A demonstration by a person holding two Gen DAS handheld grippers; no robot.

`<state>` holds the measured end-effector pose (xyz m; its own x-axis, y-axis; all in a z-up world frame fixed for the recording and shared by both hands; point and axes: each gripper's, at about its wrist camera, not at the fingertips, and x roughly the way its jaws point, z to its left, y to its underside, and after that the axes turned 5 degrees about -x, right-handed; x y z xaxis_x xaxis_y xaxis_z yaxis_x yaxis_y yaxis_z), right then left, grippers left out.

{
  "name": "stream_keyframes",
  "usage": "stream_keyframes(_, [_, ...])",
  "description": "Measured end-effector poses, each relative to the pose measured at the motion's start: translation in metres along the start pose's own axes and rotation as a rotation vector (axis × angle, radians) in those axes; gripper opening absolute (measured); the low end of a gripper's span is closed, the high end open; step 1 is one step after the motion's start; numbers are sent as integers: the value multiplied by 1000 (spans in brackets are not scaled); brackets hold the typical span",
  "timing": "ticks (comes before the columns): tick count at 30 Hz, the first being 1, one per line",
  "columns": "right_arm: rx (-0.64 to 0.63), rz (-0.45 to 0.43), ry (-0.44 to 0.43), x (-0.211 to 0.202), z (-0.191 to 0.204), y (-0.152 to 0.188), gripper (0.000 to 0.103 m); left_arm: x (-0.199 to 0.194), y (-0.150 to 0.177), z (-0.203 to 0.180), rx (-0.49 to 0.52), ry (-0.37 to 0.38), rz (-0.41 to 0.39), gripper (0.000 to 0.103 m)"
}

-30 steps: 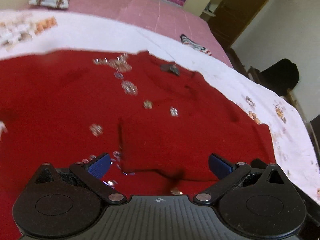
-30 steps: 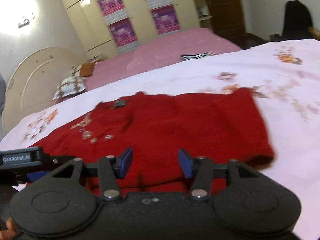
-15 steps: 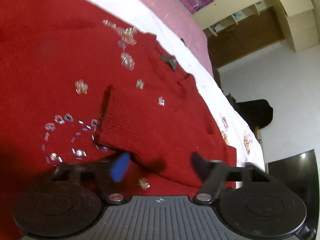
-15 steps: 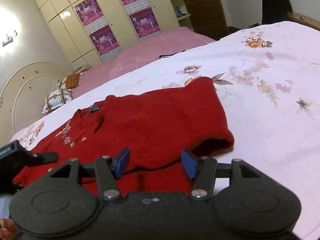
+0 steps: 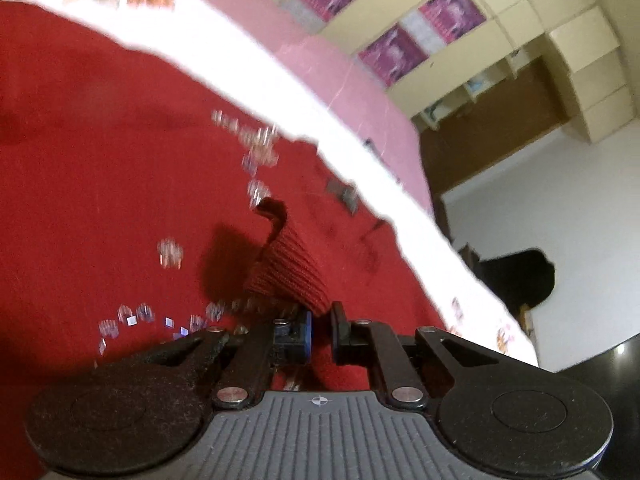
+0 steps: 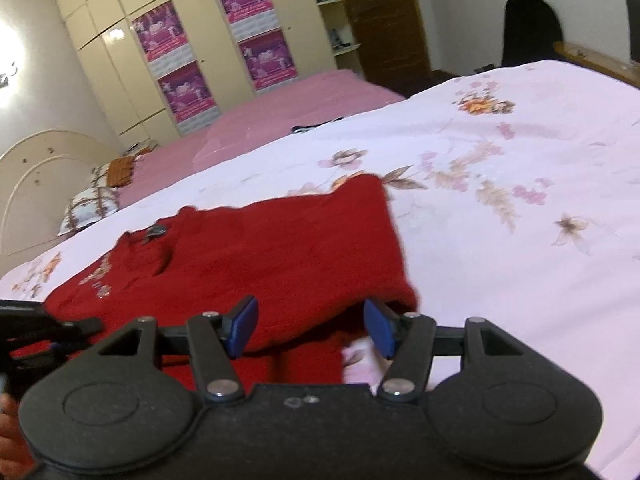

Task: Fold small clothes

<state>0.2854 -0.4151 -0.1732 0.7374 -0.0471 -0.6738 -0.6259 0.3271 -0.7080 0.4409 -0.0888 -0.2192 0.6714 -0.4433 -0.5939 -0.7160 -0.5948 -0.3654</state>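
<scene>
Where the left wrist view shows the left gripper (image 5: 320,330) pinched on a ribbed cuff (image 5: 290,270) at lower centre, the red sweater (image 5: 100,180) looks soft, limp and beaded, so I'd hold knit edges. From the right wrist view, the right gripper (image 6: 311,326) is opening around the sweater's lower right fold without pressing it, floral bedsheet (image 6: 500,240) free to the right

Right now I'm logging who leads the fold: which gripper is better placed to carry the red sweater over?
Left. The left gripper is already shut on the sweater's ribbed cuff; the right gripper is opening, pinching nothing.
</scene>
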Motion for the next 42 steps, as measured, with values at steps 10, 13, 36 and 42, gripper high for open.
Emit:
stream_keyframes(10, [-87, 61, 37, 25, -2, 6, 54, -31, -64, 28, -15, -50, -150, 8])
stream_keyframes(13, [-130, 88, 21, 35, 9, 9, 25, -30, -69, 44, -53, -84, -155, 8])
stream_keyframes(36, [-38, 103, -56, 78, 0, -38, 40, -29, -61, 25, 245, -211, -146, 92])
stream_keyframes(42, [-8, 72, -69, 103, 0, -51, 49, 5, -50, 29, 339, -297, -122, 92])
